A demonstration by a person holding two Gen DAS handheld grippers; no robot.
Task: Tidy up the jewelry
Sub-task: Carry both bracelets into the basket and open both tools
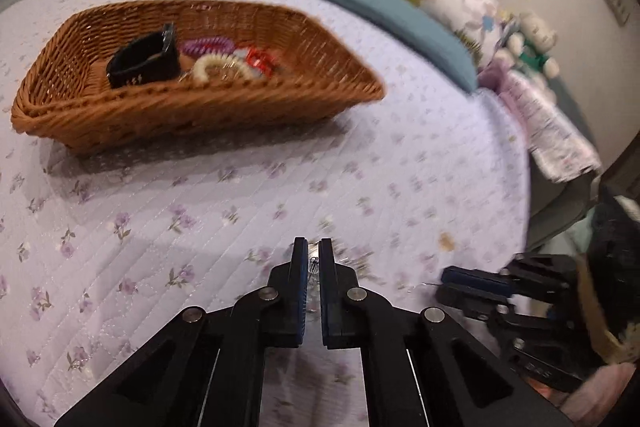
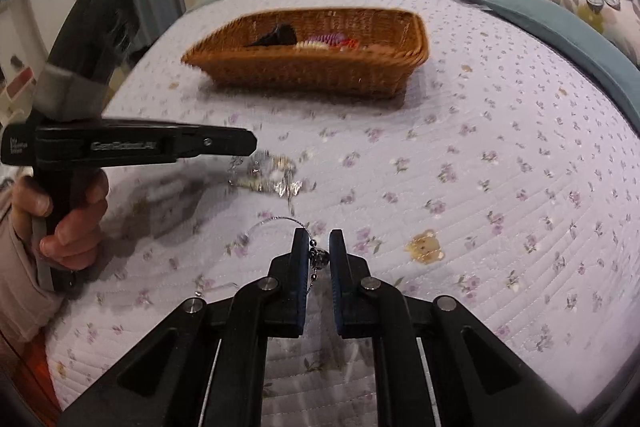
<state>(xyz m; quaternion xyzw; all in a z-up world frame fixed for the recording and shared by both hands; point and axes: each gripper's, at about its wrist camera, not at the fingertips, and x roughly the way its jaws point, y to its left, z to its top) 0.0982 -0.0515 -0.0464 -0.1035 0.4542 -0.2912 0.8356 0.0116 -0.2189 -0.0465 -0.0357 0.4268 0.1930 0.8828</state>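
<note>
Am pinching silver chain (image 2: 316, 259) in right gripper (image 2: 317, 247), left gripper (image 1: 314, 255) nipping its other end, both nearly closed, near side of basket (image 2: 312, 75). Hair ties (image 1: 212, 55) already inside basket; chain remaining.

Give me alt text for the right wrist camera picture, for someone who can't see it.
The right gripper is shut on a thin silver chain lying on a lilac flowered bedspread. To its left a hand holds the left gripper above a small clear bag. Further back stands a wicker basket holding hair ties.
</note>
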